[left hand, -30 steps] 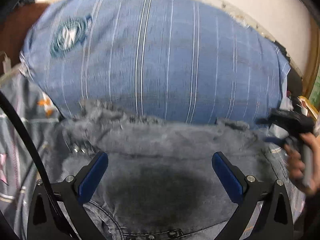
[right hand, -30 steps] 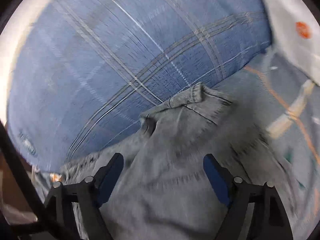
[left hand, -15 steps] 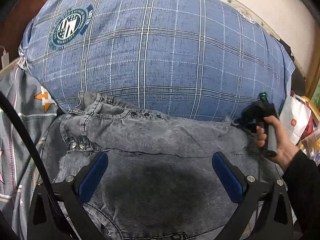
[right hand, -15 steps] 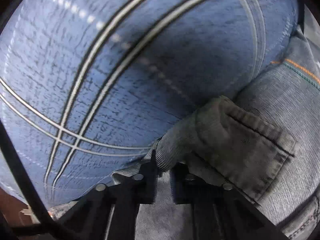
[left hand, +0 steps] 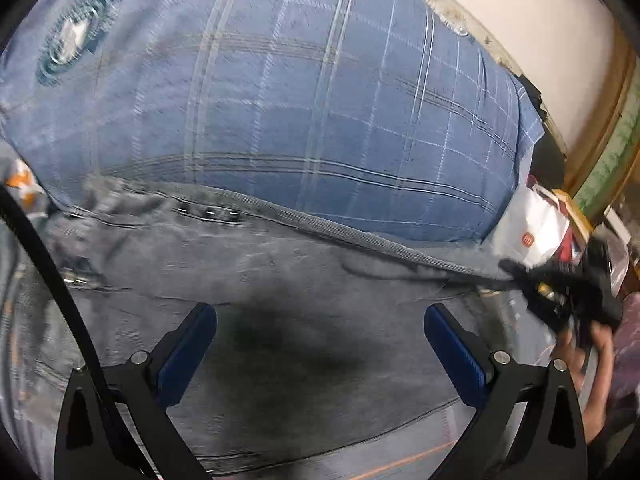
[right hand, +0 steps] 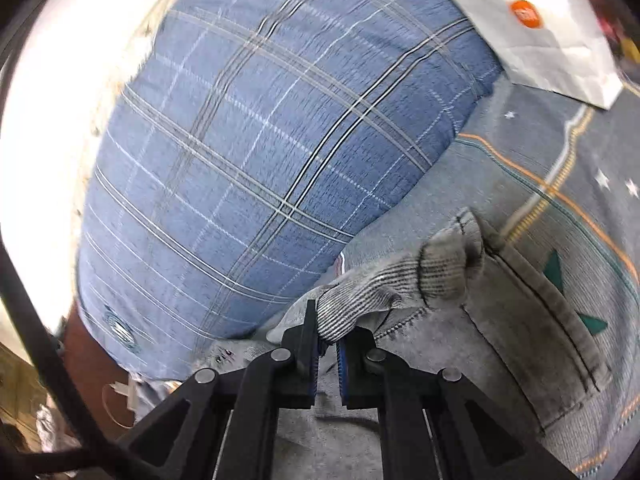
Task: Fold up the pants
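Note:
Grey denim pants [left hand: 280, 280] lie on the bed against a blue plaid pillow [left hand: 300, 100], waistband toward the pillow. My left gripper [left hand: 320, 316] hovers open over the seat of the pants, nothing between its blue pads. At the right edge, a hand [left hand: 588, 356] holds my right gripper [left hand: 516, 272] at the waistband's end. In the right wrist view the right gripper [right hand: 328, 320] is shut on the ribbed waistband [right hand: 400, 284], which is bunched and lifted off the pants [right hand: 500, 340]. The waistband runs taut along the pillow's base.
The pillow [right hand: 260, 160] fills the far side in both views. A white paper bag with an orange logo [right hand: 540, 40] lies beyond the pants' right end. A grey patterned bedsheet [right hand: 560, 168] lies beneath. A pale wall and a wooden bed frame [left hand: 480, 32] stand behind the pillow.
The right gripper went from open to shut on the waistband corner, then pulled it rightward, stretching the waistband straight. The left gripper stayed open and shifted a little over the pants.

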`<state>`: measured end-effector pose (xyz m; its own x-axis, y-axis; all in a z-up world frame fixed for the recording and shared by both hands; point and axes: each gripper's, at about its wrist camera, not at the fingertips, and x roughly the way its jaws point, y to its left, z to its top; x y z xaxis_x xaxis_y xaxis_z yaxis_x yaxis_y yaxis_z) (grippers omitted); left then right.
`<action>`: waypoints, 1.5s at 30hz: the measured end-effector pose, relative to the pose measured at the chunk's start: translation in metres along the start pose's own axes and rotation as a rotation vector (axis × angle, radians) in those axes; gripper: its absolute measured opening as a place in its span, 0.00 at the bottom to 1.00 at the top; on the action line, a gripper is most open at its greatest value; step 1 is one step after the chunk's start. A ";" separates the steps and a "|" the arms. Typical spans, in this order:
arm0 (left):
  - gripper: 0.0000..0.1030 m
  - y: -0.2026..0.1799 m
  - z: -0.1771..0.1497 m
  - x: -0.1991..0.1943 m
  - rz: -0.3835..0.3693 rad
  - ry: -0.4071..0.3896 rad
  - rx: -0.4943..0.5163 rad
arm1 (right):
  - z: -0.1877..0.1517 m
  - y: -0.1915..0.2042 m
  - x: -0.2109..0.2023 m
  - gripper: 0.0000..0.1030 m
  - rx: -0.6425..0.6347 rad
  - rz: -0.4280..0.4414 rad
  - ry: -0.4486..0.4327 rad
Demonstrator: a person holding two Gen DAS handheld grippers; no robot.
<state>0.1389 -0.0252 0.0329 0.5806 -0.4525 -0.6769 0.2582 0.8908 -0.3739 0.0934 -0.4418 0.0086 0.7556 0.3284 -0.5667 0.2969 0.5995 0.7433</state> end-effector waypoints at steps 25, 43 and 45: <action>0.09 -0.012 0.059 0.182 0.143 0.446 -0.459 | 0.013 -0.045 0.026 0.08 0.018 0.051 0.102; 0.05 -0.016 -0.065 0.070 -0.110 0.329 -0.590 | -0.022 -0.107 -0.014 0.08 0.137 0.085 0.213; 0.05 -0.029 -0.055 0.052 -0.132 0.241 -0.517 | -0.027 -0.095 -0.034 0.08 0.083 0.083 0.162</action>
<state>0.1187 -0.0766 -0.0266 0.3611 -0.6089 -0.7063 -0.1296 0.7172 -0.6847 0.0238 -0.4897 -0.0523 0.6780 0.4914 -0.5467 0.2891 0.5055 0.8129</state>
